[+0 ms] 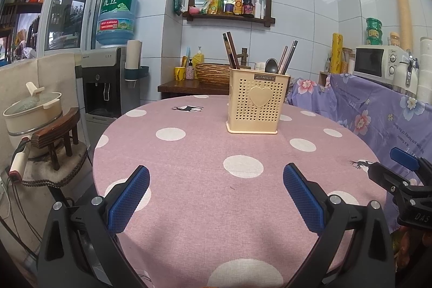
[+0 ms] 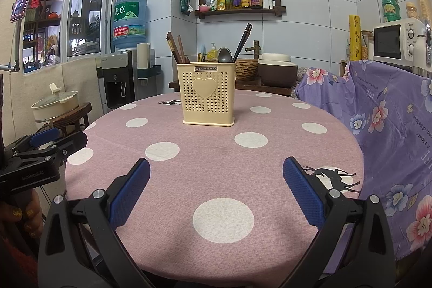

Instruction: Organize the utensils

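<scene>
On the round counter (image 1: pixel 205 207), under a pink cloth with white dots, the left wrist view showed one cream perforated utensil holder (image 1: pixel 255 101) standing upright toward the far side, a raised heart on its front. Inside it stood two dark chopsticks (image 1: pixel 231 50) leaning left at its left end, one grey metal spoon (image 1: pixel 271 66) bowl-up near the middle, and a second bundle of chopsticks (image 1: pixel 288 56) leaning right; how many sticks were in that bundle could not be told. The left gripper (image 1: pixel 216 196) hovered over the near part of the cloth, its jaws spread wide and empty, well apart from the holder. At the right edge of this view the right gripper (image 1: pixel 405 174) appeared from the side, with only one blue pad clear.

In the right wrist view, the same utensil holder (image 2: pixel 208 95) sat upright on the counter (image 2: pixel 216 174) past its middle. The left-end chopsticks (image 2: pixel 175 46) looked like about three brown sticks here, the spoon (image 2: pixel 224 54) stood right of centre, and the dark chopsticks (image 2: pixel 243 41) leaned right beside it. The right gripper (image 2: pixel 216 190) hung above the near cloth, jaws released wide with nothing between them. The left gripper (image 2: pixel 46 145) showed at the left edge, beyond the counter's rim, held by a hand (image 2: pixel 27 215) with glittered nails. The cloth around the holder carried no loose utensils.
</scene>
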